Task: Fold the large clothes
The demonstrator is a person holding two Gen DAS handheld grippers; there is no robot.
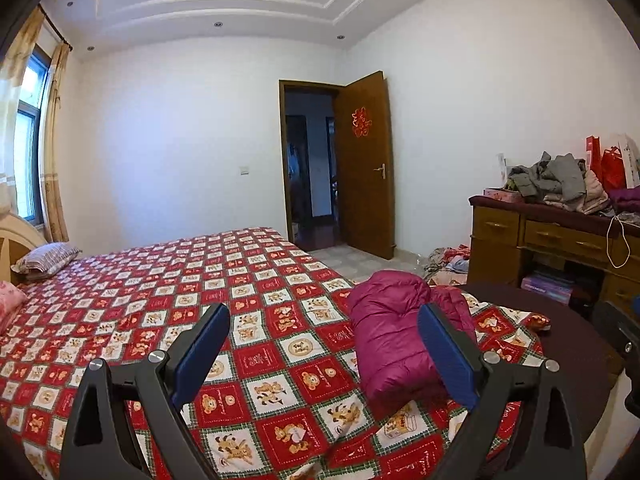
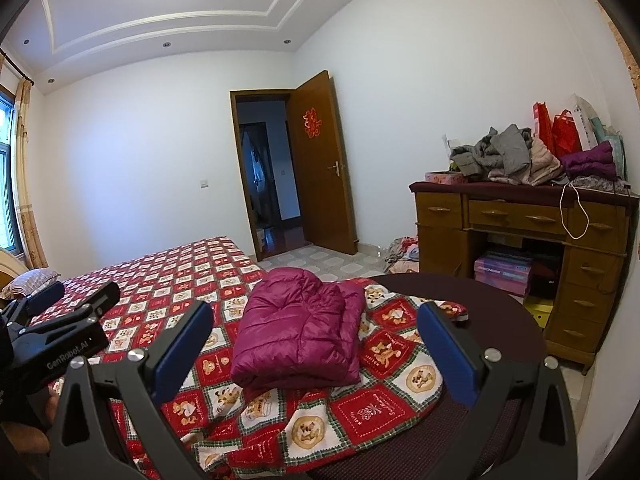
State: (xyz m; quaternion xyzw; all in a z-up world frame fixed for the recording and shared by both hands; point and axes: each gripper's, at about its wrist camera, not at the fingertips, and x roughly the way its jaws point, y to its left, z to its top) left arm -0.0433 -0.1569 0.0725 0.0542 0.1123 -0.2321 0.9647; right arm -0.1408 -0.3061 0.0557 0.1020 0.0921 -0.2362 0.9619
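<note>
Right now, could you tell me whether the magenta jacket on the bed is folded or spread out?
Folded: the magenta jacket lies as a compact layered bundle on the bedspread.

A folded jacket on the bed

The jacket lies on the bed, near its corner. A desk with a heap of clothes on top stands to the right. The door is behind the bed.

The desk runs off frame at right.

A magenta quilted jacket lies on a red-and-white checked bear-print bedspread.
</note>
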